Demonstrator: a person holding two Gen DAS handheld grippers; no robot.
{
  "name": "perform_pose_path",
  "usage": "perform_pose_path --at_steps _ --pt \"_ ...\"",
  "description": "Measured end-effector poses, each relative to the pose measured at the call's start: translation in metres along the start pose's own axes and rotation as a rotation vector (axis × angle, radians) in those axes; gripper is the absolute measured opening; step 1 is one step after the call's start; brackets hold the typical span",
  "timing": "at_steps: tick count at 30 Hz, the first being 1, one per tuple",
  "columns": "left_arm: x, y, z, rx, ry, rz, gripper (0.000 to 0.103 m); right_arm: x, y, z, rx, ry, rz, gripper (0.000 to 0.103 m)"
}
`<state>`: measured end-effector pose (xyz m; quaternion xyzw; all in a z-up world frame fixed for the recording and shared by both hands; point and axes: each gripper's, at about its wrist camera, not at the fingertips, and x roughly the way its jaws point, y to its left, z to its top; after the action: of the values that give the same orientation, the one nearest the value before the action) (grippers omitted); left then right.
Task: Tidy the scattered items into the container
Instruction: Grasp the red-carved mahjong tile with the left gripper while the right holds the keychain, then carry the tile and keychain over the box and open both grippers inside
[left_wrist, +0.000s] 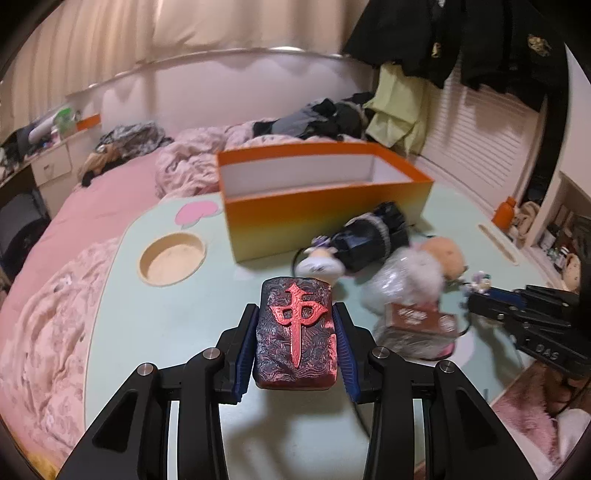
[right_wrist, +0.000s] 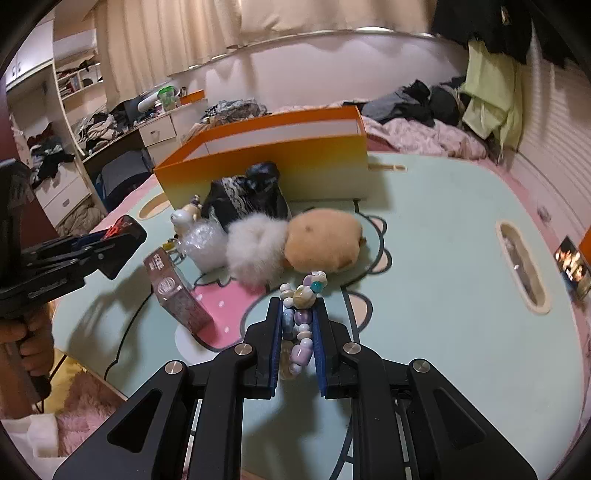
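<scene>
Left wrist view: my left claw (left_wrist: 295, 339) pinches a dark block with a red character (left_wrist: 295, 334) between its blue pads, lifted over the mint surface (left_wrist: 177, 332); the orange box (left_wrist: 325, 206) stands far ahead. Right wrist view: my right claw (right_wrist: 298, 332) is pressed onto a pastel bead bracelet (right_wrist: 301, 325) running between the pads. Only here the tan plush (right_wrist: 323, 243) and white pompom (right_wrist: 255, 243) show sharply, just beyond.

Ahead of the tongs, a mint-green lap table (left_wrist: 177, 314) with a round cup recess (left_wrist: 171, 258), bearing an orange box (left_wrist: 321, 192) at the far side, nearer a black-dressed doll (right_wrist: 245, 195), white fluffy pompom (right_wrist: 255, 247), tan plush (right_wrist: 325, 240) and small brown carton (right_wrist: 177, 295).
</scene>
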<state>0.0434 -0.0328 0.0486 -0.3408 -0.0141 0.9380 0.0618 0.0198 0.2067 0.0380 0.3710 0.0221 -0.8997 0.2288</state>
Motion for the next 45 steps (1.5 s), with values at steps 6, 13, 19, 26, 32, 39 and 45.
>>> perform_pose_path --at_steps 6,13,19,26,32,39,45 --pt "-0.004 -0.010 0.014 0.016 -0.032 -0.021 0.038 -0.007 0.006 0.016 -0.040 -0.035 -0.003 0.016" --pt "0.001 -0.010 0.045 0.008 -0.051 -0.040 0.038 -0.010 0.014 0.059 -0.083 -0.104 -0.006 0.016" --pt "0.020 0.000 0.091 0.000 -0.058 -0.040 0.038 0.006 0.017 0.104 -0.103 -0.121 -0.001 0.016" --pt "0.063 0.007 0.130 0.015 -0.011 0.039 0.038 0.043 0.003 0.142 -0.052 -0.074 0.025 0.016" --pt "0.090 0.014 0.137 -0.020 0.040 0.040 0.038 0.071 -0.006 0.150 -0.032 -0.032 0.005 0.016" --pt "0.117 0.014 0.140 -0.048 0.101 0.026 0.038 0.085 -0.005 0.158 -0.039 0.004 0.013 0.016" --pt "0.139 0.024 0.148 -0.126 0.139 -0.004 0.056 0.108 -0.013 0.177 0.005 0.054 0.051 0.017"
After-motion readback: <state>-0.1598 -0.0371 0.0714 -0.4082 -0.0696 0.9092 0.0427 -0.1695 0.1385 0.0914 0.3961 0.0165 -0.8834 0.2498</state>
